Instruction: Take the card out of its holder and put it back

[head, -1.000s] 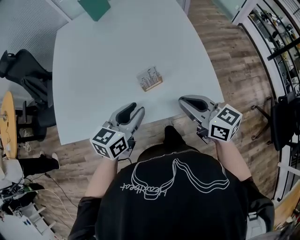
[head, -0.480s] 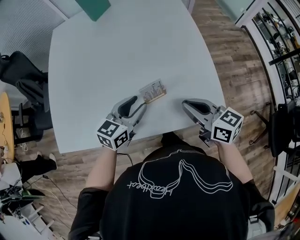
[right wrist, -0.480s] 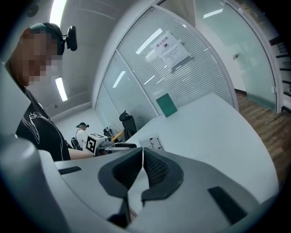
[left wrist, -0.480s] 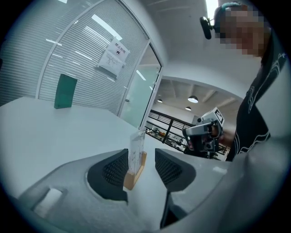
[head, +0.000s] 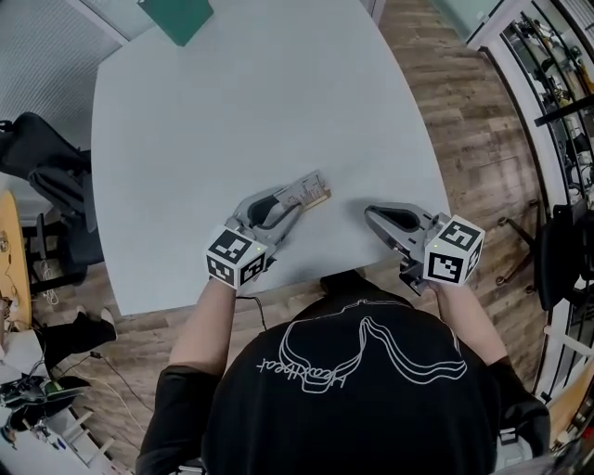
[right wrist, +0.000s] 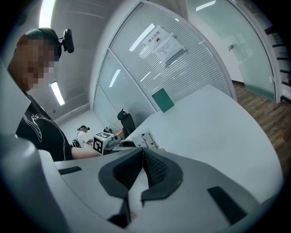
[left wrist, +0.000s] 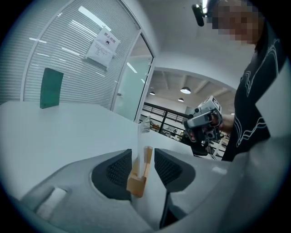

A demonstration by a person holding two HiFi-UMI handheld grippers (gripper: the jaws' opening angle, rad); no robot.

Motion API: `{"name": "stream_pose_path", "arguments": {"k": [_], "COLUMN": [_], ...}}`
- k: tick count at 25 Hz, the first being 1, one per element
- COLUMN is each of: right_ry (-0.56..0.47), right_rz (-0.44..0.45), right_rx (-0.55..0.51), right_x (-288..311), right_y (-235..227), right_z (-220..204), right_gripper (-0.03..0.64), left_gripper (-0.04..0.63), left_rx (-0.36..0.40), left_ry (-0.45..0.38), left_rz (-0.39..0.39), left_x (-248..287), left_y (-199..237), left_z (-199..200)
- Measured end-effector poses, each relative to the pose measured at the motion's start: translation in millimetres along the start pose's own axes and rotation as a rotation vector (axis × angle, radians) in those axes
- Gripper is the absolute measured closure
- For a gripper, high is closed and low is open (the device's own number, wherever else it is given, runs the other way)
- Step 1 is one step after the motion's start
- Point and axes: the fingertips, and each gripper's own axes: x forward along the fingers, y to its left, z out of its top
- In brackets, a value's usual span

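Observation:
A small wooden holder (head: 314, 197) with a printed card (head: 301, 186) upright in it stands near the front edge of the white table (head: 232, 111). My left gripper (head: 295, 199) reaches it from the left. In the left gripper view the holder (left wrist: 137, 180) and card (left wrist: 139, 136) stand between the open jaws of the left gripper (left wrist: 143, 154), with a gap on each side. My right gripper (head: 373, 216) hovers to the right of the holder, apart from it, and its pads meet with nothing between them. The right gripper view shows the card (right wrist: 149, 138) beyond the right gripper (right wrist: 142, 154).
A green block (head: 176, 14) lies at the table's far edge. A dark office chair (head: 46, 167) stands left of the table. Wooden floor and metal racks (head: 557, 102) lie to the right. The table's front edge runs just under both grippers.
My left gripper has moved forward and to the right, and its jaws now straddle the holder. The right gripper has hardly moved.

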Motion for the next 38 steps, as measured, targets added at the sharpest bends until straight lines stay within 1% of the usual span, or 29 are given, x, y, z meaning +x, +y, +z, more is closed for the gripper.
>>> {"name": "stream_pose_path", "arguments": {"k": [2, 4, 5, 10, 15, 18, 23, 28, 33, 38], "right_ry": [0.017, 0.026, 0.027, 0.048, 0.039, 0.043, 0.009, -0.008, -0.036, -0.107], "right_rz": [-0.002, -0.001, 0.002, 0.002, 0.026, 0.019, 0.038, 0.035, 0.045, 0.063], "right_rx": [0.001, 0.002, 0.005, 0.028, 0.058, 0.067, 0.101, 0.094, 0.086, 0.068], "right_x": [0.2, 0.3, 0.6, 2.9, -1.1, -5.7, -13.7, -16.2, -26.2, -32.9], "right_y": [-2.8, -5.2, -6.0, -9.5, -6.9, -4.7, -3.0, 2.4, 12.4, 27.2], "right_z": [-3.8, -6.1, -7.5, -15.7, -21.9, -25.8, -23.9, -20.9, -22.2, -7.2], "right_gripper": [0.606, 0.607, 0.607, 0.607, 0.607, 0.607, 0.607, 0.607, 0.607, 0.607], "left_gripper": [0.461, 0.530, 0.547, 0.563, 0.571, 0.571, 0.571, 0.571, 0.571, 0.571], "left_rx": [0.020, 0.048, 0.058, 0.094, 0.100, 0.116, 0.136, 0.149, 0.156, 0.133], "left_ry": [0.013, 0.019, 0.022, 0.035, 0.036, 0.038, 0.032, 0.026, -0.004, -0.057], "left_rz": [-0.010, -0.005, -0.001, -0.002, -0.012, -0.011, -0.001, 0.013, 0.028, 0.056], "left_x": [2.8, 5.6, 6.3, 5.2, 6.0, 2.6, 1.4, -4.7, -11.6, -20.8], "left_y": [-1.4, -1.1, -0.8, -2.5, -8.6, -10.7, -14.6, -16.0, -21.9, -23.2], "left_z": [-3.2, -3.9, -4.3, -5.0, -5.0, -4.0, 1.8, 8.2, 19.5, 31.0]}}
